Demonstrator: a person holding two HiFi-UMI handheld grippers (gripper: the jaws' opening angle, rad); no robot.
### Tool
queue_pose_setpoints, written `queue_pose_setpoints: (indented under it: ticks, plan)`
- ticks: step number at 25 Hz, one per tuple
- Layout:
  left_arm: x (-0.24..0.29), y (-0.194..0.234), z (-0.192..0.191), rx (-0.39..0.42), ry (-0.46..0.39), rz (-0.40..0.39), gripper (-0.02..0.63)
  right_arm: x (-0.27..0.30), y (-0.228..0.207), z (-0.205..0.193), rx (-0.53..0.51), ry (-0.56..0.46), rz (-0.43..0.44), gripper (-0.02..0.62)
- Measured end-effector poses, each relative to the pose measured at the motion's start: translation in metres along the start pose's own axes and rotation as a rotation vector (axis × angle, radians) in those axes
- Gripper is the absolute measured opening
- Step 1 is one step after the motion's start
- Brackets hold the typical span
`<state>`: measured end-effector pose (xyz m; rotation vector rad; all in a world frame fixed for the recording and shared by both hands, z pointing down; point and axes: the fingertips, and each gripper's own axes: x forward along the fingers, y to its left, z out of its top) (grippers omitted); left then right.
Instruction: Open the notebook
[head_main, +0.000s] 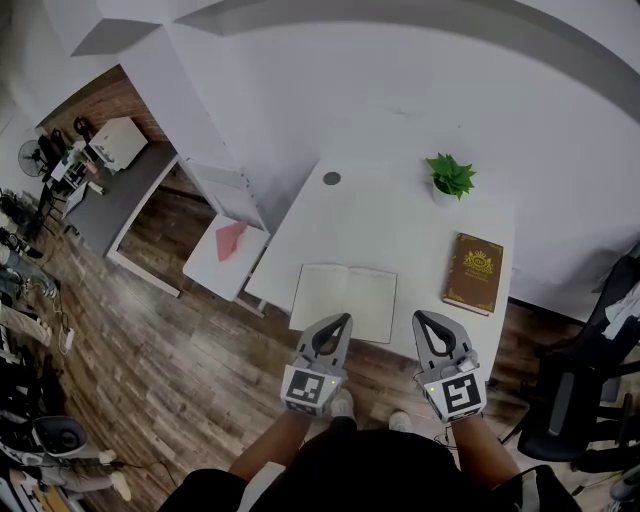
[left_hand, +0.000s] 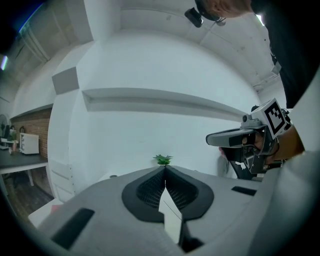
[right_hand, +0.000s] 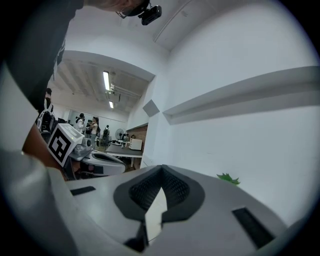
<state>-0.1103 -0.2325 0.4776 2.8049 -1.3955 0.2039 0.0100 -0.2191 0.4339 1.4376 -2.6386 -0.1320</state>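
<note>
The notebook (head_main: 342, 300) lies open on the white table (head_main: 400, 215), two blank cream pages facing up, near the table's front edge. My left gripper (head_main: 342, 321) hangs over the near edge of the right page, jaws shut with nothing between them; in the left gripper view its tips (left_hand: 165, 168) meet and point level at the wall. My right gripper (head_main: 425, 319) is level beside it, to the right of the notebook, also shut and empty (right_hand: 161, 168). Each gripper shows in the other's view: the right gripper (left_hand: 239, 138) and the left gripper (right_hand: 97, 161).
A brown hardcover book (head_main: 474, 272) lies closed at the table's right. A small potted plant (head_main: 451, 177) stands at the back, a round cable hole (head_main: 332, 178) at back left. A low white stand (head_main: 226, 260) with a pink item is left of the table, a black chair (head_main: 575, 400) right.
</note>
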Motion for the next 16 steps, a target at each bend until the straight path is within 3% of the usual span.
queue_pose_setpoints:
  ticks: [16]
  plan:
    - [0.0027, 0.0043, 0.0029, -0.005, 0.009, -0.008, 0.006, 0.0018, -0.0036, -0.0012, 0.000, 0.001, -0.034, 0.002]
